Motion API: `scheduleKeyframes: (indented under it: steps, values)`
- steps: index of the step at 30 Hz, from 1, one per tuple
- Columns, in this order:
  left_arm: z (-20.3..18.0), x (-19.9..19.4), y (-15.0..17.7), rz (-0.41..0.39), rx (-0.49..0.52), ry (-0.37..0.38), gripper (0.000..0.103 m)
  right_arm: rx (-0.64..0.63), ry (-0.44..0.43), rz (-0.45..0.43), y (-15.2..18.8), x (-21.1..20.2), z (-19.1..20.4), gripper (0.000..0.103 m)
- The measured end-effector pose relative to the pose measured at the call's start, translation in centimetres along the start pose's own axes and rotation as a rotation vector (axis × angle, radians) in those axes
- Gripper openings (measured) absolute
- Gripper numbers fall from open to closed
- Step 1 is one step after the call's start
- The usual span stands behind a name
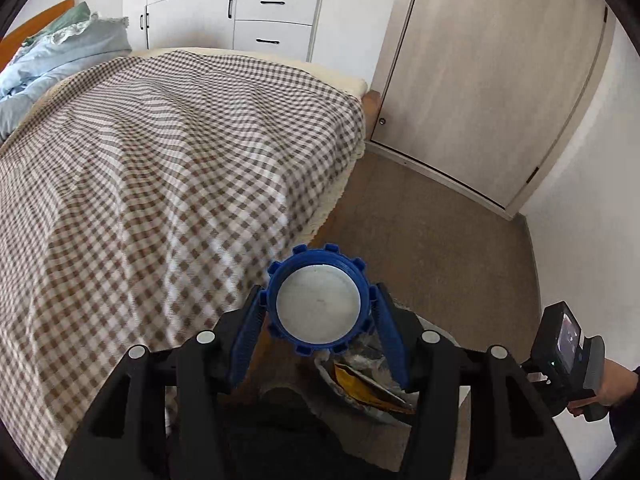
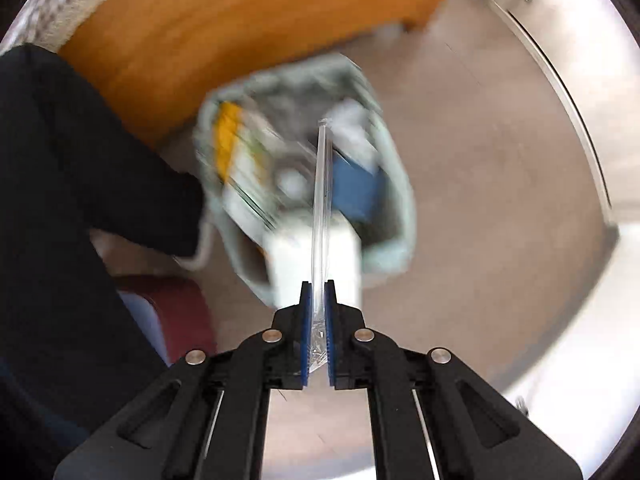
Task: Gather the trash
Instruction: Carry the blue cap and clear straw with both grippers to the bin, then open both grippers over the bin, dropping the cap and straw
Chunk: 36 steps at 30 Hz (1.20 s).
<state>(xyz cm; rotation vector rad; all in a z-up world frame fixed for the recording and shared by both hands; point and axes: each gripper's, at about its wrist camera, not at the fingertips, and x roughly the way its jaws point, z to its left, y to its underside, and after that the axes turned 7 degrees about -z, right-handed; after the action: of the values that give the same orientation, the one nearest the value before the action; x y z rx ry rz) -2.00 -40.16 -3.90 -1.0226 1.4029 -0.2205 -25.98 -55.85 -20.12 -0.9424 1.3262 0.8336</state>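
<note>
**Lid and clear wrapper held over the bin beside the bed**

The room is a bedroom. In the left wrist view a bed (image 1: 160, 168) under a brown-and-white checked cover fills the left and centre of the frame, with one light blue pillow (image 1: 52, 60) at upper left. A white wardrobe (image 1: 240, 12) with two drawers stands at the top centre, and one pale wooden door (image 1: 492, 76) takes the upper right. The floor (image 1: 432, 240) is brown carpet, running from the centre right down to the lower right.

The left hand-held gripper (image 1: 320, 308) sits at lower centre, its two blue fingers pressed against the sides of one round blue lid (image 1: 318, 300) with a white inner face. It grips that lid just above the bin (image 1: 360, 392), which shows one yellow packet among crumpled wrappers. At lower right of this view, a hand (image 1: 612, 388) holds the other tool.

In the right wrist view the right hand-held gripper (image 2: 318, 296) points down at the carpet, clamped on one thin clear plastic wrapper (image 2: 322, 200) seen edge-on, running up the centre of the frame. Behind it, blurred, is the bin (image 2: 400, 208) with its pale liner, holding yellow, white and blue trash. The bed's orange wood side (image 2: 240, 28) crosses the top, and a dark trouser leg (image 2: 80, 160) fills the left.
</note>
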Motion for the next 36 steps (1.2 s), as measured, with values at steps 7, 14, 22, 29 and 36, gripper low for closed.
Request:
scheduleKeyframes:
  steps: [7,14,22,29,36]
  values:
    - [-2.2,1.9,0.7,0.037,0.012,0.041,0.052,0.015,0.034,0.132,1.2,2.7,-3.3,0.006]
    - [-2.5,3.1,1.3,0.065,0.001,0.049,0.052,0.018,0.033,0.21,-0.4,5.8,-4.6,0.006]
    - [-3.7,5.4,1.9,0.115,-0.012,0.05,0.052,0.077,0.005,0.087,-4.6,8.7,-6.1,0.006]
    - [-5.3,8.9,2.1,0.198,-0.057,0.07,0.052,0.162,-0.02,0.001,-6.4,11.0,-7.5,0.026]
    - [-7.0,14.1,4.5,0.35,-0.11,0.074,0.052,0.328,-0.037,-0.294,-4.8,3.6,-10.3,0.062]
